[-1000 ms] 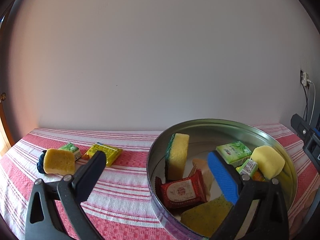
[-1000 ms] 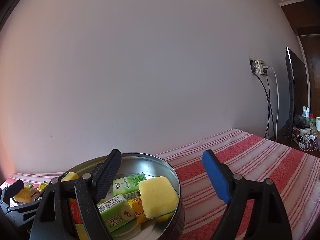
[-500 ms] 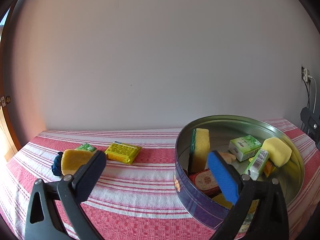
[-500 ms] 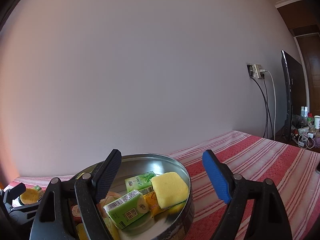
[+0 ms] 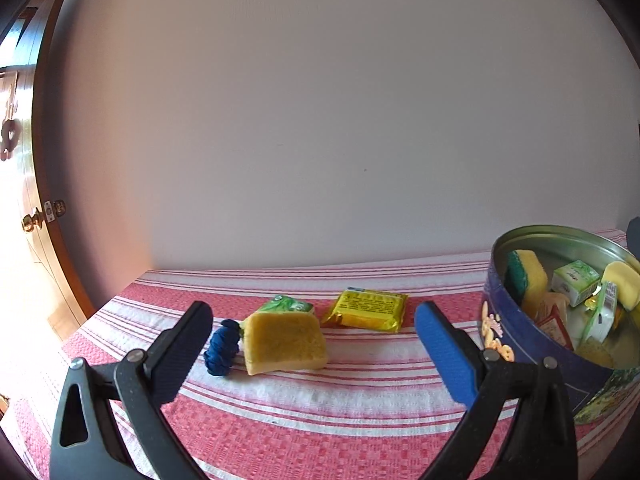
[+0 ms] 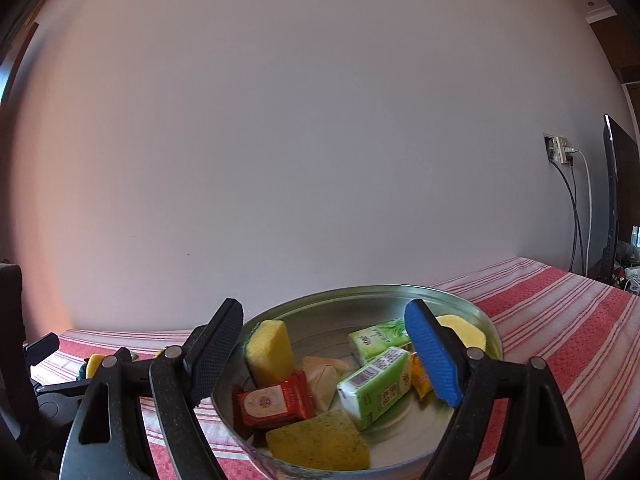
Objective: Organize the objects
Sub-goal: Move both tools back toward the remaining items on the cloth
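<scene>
In the left wrist view, a yellow sponge (image 5: 284, 342) lies on the red striped cloth, with a blue scrunchie (image 5: 221, 347) at its left, a green packet (image 5: 285, 305) behind it and a yellow packet (image 5: 366, 309) to its right. My left gripper (image 5: 312, 344) is open and empty, just in front of the sponge. The round tin (image 5: 520, 344) at the right holds sponges and packets. In the right wrist view my right gripper (image 6: 324, 354) is open and empty above the tin (image 6: 494, 340), which holds a red packet (image 6: 272, 400), green cartons (image 6: 374, 386) and yellow sponges (image 6: 270, 346).
A wall runs behind the table. A wooden door with a knob (image 5: 30, 222) stands at the far left. A wall socket with cables (image 6: 560, 150) and a dark screen (image 6: 618, 200) are at the far right. The cloth's left edge (image 5: 80, 332) drops off near the scrunchie.
My left gripper has swung left, from over the tin to in front of the sponge and packets. My right gripper has moved left over the tin. Both stayed open.
</scene>
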A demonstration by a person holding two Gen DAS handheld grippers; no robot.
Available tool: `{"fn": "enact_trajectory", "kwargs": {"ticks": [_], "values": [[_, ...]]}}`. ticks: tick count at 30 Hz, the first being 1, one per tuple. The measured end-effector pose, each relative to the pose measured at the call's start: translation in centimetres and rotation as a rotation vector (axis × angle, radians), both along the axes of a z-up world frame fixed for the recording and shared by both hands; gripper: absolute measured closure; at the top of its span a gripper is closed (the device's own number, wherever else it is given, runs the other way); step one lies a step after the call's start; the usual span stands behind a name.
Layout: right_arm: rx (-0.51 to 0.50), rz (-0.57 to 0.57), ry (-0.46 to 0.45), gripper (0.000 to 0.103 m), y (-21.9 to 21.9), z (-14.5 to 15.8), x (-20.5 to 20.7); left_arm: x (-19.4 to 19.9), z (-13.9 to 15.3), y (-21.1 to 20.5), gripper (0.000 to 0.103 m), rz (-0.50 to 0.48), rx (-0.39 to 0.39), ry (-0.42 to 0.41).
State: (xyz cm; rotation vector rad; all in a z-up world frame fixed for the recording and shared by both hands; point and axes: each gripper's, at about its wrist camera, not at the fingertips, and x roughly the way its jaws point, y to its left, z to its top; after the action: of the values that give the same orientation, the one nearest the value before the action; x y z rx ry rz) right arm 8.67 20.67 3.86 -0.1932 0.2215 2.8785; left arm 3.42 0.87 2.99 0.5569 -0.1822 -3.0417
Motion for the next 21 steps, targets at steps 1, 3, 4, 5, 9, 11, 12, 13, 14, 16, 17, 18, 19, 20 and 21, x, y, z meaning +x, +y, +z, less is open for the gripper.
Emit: {"fn": "enact_trajectory", "kwargs": {"ticks": [1,3,4,5,9,11,12,13,14,16,17,18,19,20,21], "values": [[-0.003,0.018,-0.005,0.018,-0.8,-0.1,-0.3,-0.2,0.0,-0.9,0.001,0.014,0.002,-0.001],[-0.006,0.055,-0.023,0.018,-2.4,-0.2,-0.9,-0.6,0.0,-2.6,0.001,0.045,0.0,0.0],[-0.006,0.073,-0.033,0.018,-3.2,-0.3,-1.2,-0.8,0.0,-3.5,0.001,0.061,0.002,-0.001],[-0.002,0.087,-0.043,0.018,-3.9,-0.3,-1.5,-1.1,-0.1,-4.4,0.001,0.078,0.003,-0.003],[-0.001,0.15,-0.087,0.018,-6.4,-0.7,-3.0,-2.3,-0.3,-7.6,0.001,0.145,0.008,-0.027],[-0.01,0.178,-0.116,0.018,-7.4,-0.9,-3.9,-3.1,-0.4,-9.3,0.001,0.183,0.021,-0.043],[-0.013,0.192,-0.132,0.018,-8.0,-1.0,-4.4,-3.5,-0.5,-10.1,0.001,0.199,0.029,-0.05],[-0.014,0.203,-0.143,0.018,-8.5,-1.1,-4.8,-3.9,-0.6,-10.9,0.001,0.218,0.035,-0.055],[-0.016,0.215,-0.15,0.018,-8.9,-1.1,-5.2,-4.3,-0.7,-11.6,0.001,0.239,0.038,-0.06],[-0.017,0.248,-0.166,0.018,-9.9,-1.2,-6.2,-5.0,-0.8,-13.0,0.001,0.276,0.046,-0.08],[-0.014,0.268,-0.182,0.018,-10.7,-1.3,-6.6,-5.4,-1.0,-13.8,0.001,0.29,0.056,-0.094],[-0.011,0.286,-0.197,0.02,-11.5,-1.4,-6.9,-5.7,-1.1,-14.5,0.001,0.302,0.068,-0.105],[-0.01,0.305,-0.212,0.02,-12.1,-1.5,-7.4,-6.0,-1.2,-15.0,0.001,0.313,0.077,-0.116],[-0.01,0.324,-0.229,0.021,-12.7,-1.6,-8.0,-6.3,-1.3,-15.4,0.001,0.324,0.075,-0.127],[-0.014,0.344,-0.248,0.021,-13.3,-1.8,-8.6,-6.5,-1.4,-15.7,0.001,0.338,0.065,-0.134]]}}
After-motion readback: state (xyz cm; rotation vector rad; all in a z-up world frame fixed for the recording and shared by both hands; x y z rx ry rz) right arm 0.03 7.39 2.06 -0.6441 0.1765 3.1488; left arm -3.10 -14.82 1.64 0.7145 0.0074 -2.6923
